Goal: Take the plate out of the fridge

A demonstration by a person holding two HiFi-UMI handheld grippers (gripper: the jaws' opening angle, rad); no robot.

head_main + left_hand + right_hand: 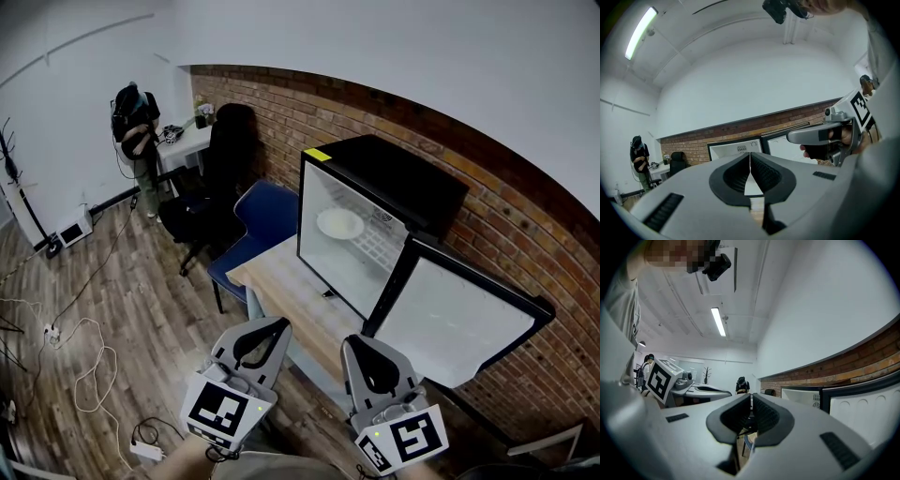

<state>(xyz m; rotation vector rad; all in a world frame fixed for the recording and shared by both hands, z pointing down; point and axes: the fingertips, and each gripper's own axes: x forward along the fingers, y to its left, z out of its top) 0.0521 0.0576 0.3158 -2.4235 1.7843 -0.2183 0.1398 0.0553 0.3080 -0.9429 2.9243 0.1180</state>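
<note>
A white plate (339, 223) lies on the wire shelf inside the black mini fridge (394, 187), whose door (459, 319) stands swung open to the right. The fridge rests on a wooden table (291, 291). My left gripper (277, 324) and right gripper (362, 343) hover side by side in front of the table's near edge, well short of the fridge. Both are shut with nothing between the jaws. In the left gripper view, the shut left gripper (750, 155) points at the open fridge (736, 149). In the right gripper view, the right gripper (751, 396) aims left of the fridge (801, 397).
A blue chair (267, 211) and a black office chair (220, 178) stand left of the table. A person (136, 141) stands by a white desk (187, 142) at the back. Cables (84, 375) trail over the wooden floor. A brick wall (525, 234) runs behind the fridge.
</note>
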